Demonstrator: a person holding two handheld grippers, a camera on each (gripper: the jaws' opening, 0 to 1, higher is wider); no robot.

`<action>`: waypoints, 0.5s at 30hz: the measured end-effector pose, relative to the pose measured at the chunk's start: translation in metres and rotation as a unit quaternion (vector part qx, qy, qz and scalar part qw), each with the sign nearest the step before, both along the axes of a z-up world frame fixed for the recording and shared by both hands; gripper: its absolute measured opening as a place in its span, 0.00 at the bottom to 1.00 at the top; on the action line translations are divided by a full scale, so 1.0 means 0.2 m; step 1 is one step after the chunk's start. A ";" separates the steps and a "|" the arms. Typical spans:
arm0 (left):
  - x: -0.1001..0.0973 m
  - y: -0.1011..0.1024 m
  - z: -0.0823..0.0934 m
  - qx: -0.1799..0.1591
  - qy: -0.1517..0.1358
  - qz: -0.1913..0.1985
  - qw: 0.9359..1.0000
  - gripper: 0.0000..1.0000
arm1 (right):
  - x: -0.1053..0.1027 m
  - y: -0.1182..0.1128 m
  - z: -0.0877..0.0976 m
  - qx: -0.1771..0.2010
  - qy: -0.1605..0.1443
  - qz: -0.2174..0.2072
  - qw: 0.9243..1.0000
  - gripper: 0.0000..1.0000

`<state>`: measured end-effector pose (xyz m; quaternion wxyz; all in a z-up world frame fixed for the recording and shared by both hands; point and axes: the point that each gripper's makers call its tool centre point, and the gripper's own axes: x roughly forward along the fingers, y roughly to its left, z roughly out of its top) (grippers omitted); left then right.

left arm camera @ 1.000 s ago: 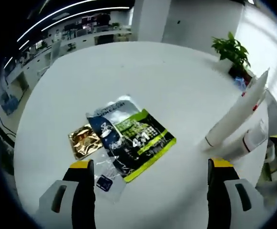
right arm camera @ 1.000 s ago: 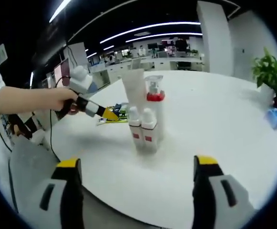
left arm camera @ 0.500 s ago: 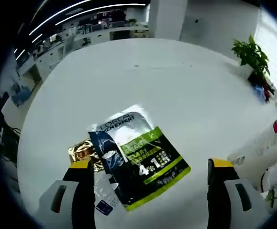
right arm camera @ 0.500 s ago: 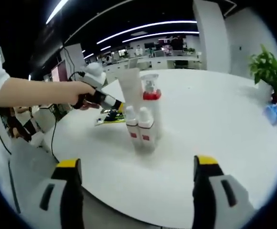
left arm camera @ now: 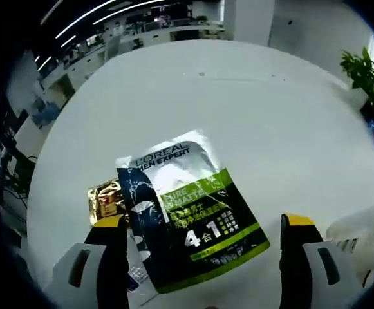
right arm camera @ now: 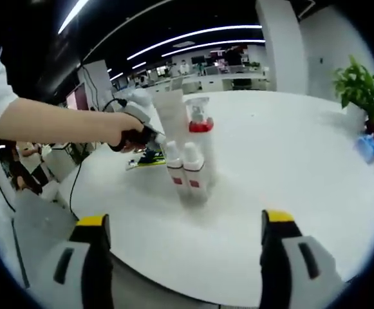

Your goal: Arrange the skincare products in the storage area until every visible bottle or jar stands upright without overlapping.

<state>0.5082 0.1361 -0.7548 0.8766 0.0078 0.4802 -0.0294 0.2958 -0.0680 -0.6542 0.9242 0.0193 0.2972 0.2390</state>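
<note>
Sachets lay flat on the round white table [left arm camera: 251,122] under my left gripper [left arm camera: 199,225], whose jaws were spread wide and held nothing. In the left gripper view the big dark-and-green sachet [left arm camera: 190,215] sat between the jaws, its silver top edge toward 12 o'clock, and it overlapped a small gold sachet [left arm camera: 104,199] peeking out at its 9 o'clock side. A clear packet [left arm camera: 137,273] showed at about 7 o'clock, partly under the big sachet, just beside my left jaw. A white tube [left arm camera: 360,235] cut into that view at 4 o'clock, blurred, so I could not tell more of it. A potted plant [left arm camera: 367,74] stood at the table's far edge near 2 o'clock. My right gripper [right arm camera: 180,235] hung back from the table with its jaws also spread apart and empty. In the right gripper view the skincare products stood upright in a tight cluster near the middle: two small white bottles [right arm camera: 183,170] with red bands in front, touching each other, a tall white tube [right arm camera: 169,119] behind them at 11 o'clock, and a clear pump bottle [right arm camera: 199,122] with a red collar behind at 1 o'clock. My hand [right arm camera: 125,132] on the left gripper reached in from 9 o'clock, just beside the tube, above the sachets.
</note>
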 end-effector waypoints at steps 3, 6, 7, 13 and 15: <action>0.01 0.01 0.00 0.001 -0.005 0.011 1.000 0.97 | 0.00 0.00 0.00 0.000 0.002 -0.001 1.000 0.97; 0.03 0.01 0.00 0.003 -0.006 0.014 1.000 0.97 | 0.00 0.00 0.00 0.001 0.003 -0.003 1.000 0.97; 0.03 0.01 0.00 0.003 -0.009 0.014 1.000 0.97 | 0.00 0.00 0.00 0.001 0.003 -0.003 1.000 0.97; 0.04 0.01 0.00 0.002 -0.015 0.024 1.000 0.97 | 0.00 -0.01 -0.01 0.003 0.004 -0.007 1.000 0.97; 0.04 0.01 0.00 0.002 -0.020 0.027 0.999 0.97 | 0.00 -0.01 -0.01 0.002 0.004 -0.007 1.000 0.97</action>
